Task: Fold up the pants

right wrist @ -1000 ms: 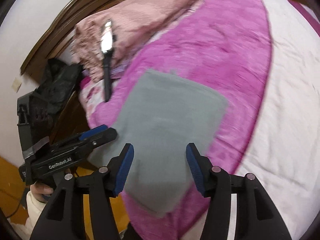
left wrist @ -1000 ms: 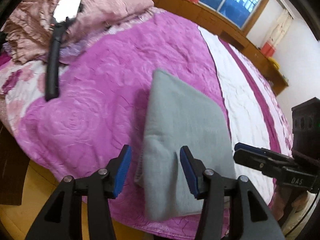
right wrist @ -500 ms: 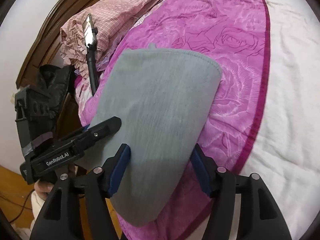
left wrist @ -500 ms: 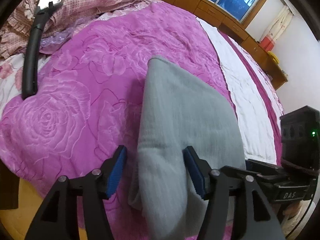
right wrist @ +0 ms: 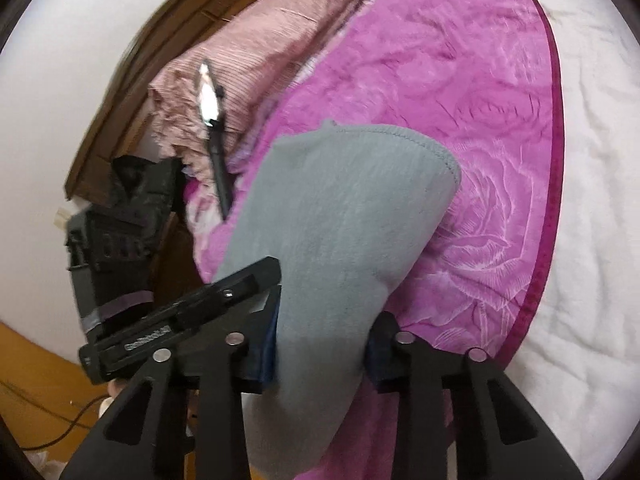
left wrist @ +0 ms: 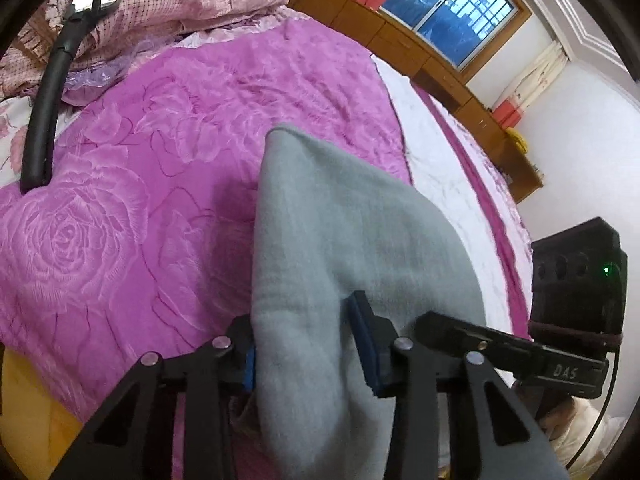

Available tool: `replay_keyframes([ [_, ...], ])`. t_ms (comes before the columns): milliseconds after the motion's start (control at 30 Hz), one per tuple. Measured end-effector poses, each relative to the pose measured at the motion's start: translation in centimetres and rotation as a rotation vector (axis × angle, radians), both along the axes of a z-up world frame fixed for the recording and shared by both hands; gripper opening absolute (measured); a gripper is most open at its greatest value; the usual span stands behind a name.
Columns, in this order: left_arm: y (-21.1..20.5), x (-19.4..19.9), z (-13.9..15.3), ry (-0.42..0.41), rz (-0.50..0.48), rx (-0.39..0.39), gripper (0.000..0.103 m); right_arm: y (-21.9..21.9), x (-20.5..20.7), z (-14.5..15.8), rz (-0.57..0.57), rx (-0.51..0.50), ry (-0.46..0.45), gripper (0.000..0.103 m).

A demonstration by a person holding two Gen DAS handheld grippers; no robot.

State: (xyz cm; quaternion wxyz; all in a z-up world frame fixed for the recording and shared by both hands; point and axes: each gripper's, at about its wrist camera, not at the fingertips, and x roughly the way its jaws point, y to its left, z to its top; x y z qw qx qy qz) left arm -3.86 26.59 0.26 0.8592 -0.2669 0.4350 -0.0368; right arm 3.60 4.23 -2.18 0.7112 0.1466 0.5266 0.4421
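The folded grey pants [left wrist: 340, 248] lie on the magenta rose quilt [left wrist: 120, 240], their near end hanging over the bed edge. My left gripper [left wrist: 308, 344] straddles the near left part of the pants, blue pads on both sides of a bunched fold; the jaws are still apart. My right gripper [right wrist: 320, 344] straddles the near right part of the pants [right wrist: 344, 216] in the same way. Each gripper shows in the other's view: the right one [left wrist: 460, 332], the left one [right wrist: 224, 284]. Whether either pinches the cloth is unclear.
Pink pillows [left wrist: 180, 4] lie at the head of the bed with a phone on a black flexible holder [left wrist: 44, 120] over them. A white sheet [right wrist: 592, 240] covers the right side. A wooden headboard [right wrist: 132, 84], wooden cabinets [left wrist: 440, 76] and a window are behind.
Both grippers have moved forward over the near end of the pants, and their jaws have narrowed around the cloth. The cloth has bunched up between the pads.
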Motion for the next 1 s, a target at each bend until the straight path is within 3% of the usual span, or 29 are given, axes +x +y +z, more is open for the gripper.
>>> replay_keyframes([
  [200,-3.1,-1.6,3.1,-0.075,0.001,-0.016,0.039,-3.3,-0.9,3.8,0.001,0.054,-0.043,0.024],
  [433,-9.7,-1.2,6.0,-0.119,-0.077,0.015,0.039,-9.4,-1.3,7.0,-0.021,0.059,-0.082,0.024],
  [767,-19.7,2.5,7.0,-0.127,-0.216,0.05,0.039,-19.2,0.0,8.5,-0.113,0.034,-0.107,0.024],
  [1000,-25.1,6.3,7.1,-0.124,-0.274,0.125,0.039,-24.3,2.6,8.5,-0.152,0.027,-0.131,0.024],
])
